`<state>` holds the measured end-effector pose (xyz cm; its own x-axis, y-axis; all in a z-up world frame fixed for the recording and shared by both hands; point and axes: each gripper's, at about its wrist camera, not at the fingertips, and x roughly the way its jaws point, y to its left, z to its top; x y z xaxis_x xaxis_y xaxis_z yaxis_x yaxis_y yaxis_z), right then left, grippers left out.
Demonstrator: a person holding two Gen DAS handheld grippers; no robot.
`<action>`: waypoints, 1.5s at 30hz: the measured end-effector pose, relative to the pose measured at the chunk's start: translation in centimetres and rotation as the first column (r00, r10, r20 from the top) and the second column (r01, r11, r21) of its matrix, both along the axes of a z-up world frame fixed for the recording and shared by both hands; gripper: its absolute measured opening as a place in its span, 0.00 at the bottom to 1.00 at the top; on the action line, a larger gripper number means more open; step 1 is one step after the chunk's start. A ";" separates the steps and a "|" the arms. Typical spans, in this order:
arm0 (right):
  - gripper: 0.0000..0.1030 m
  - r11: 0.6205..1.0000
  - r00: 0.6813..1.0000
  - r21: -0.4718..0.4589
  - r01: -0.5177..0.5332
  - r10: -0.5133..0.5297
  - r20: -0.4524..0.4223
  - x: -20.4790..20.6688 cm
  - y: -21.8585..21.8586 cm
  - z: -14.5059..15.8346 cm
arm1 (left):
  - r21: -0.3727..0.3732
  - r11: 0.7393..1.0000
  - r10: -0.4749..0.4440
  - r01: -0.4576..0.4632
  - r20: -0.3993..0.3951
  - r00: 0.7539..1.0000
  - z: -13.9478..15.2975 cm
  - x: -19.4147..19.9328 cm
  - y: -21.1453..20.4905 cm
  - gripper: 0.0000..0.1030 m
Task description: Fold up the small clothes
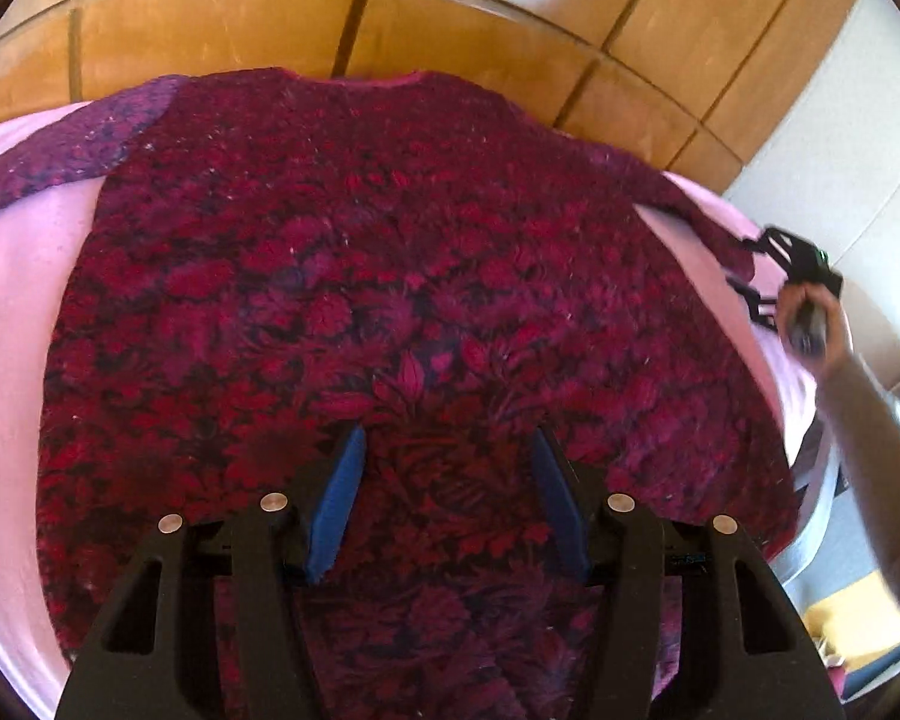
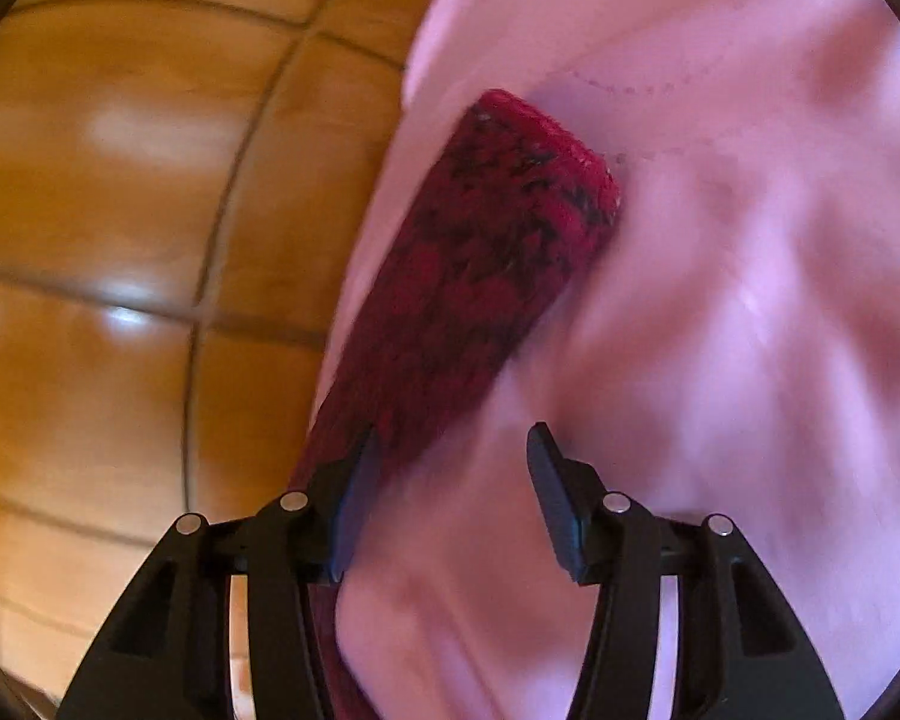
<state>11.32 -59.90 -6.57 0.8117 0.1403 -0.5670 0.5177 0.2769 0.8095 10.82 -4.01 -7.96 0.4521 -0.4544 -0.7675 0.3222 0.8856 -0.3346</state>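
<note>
A fuzzy dark red and black knitted sweater (image 1: 390,312) lies flat and spread out on a soft pink bed cover (image 1: 24,276). Its neck is at the far side, near the shiny brown wooden cupboard doors (image 1: 450,18). One sleeve (image 1: 60,144) goes out to the left. The other sleeve (image 2: 480,276) goes out to the right, along the edge of the pink cover, and its cuff lies flat.

The sweater looks thick, soft and floppy. I think it is a bit heavy for its size and will sag if you lift it by one spot. It looks fluffy, not slippery, so the blue pads should grip it well. It will not break. Good places to pinch it are the cuff of a sleeve, the shoulder, or a corner of the bottom edge. Pinch only the sweater, or the pink cover may come up too.

The left gripper (image 1: 447,498) is over the lower middle of the sweater. Its two fingers are wide apart and hold nothing. I cannot tell if they touch the wool.

The right gripper (image 2: 450,498) is by the right sleeve, and the picture is blurry. Its fingers are wide apart too and hold nothing. The left finger (image 2: 354,504) looks to be right at the edge of the sleeve. The other finger is over the pink cover.
</note>
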 end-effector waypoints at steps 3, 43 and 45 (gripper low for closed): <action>0.44 1.000 1.000 -0.020 0.011 -0.012 -0.017 2.0 -0.6 -0.2 | -0.032 0.999 0.003 -0.004 -0.024 1.000 -0.5 0.4 0.5 0.56; 0.39 0.380 0.622 -0.556 -0.740 0.701 -0.349 7.7 25.7 4.9 | -0.086 0.982 0.168 -0.170 -0.025 0.985 0.7 -2.0 4.8 0.56; 0.38 0.358 0.602 -0.527 -0.771 0.679 -0.420 8.4 26.1 2.8 | -0.064 0.974 0.216 -0.216 -0.001 0.976 1.4 -3.0 6.3 0.56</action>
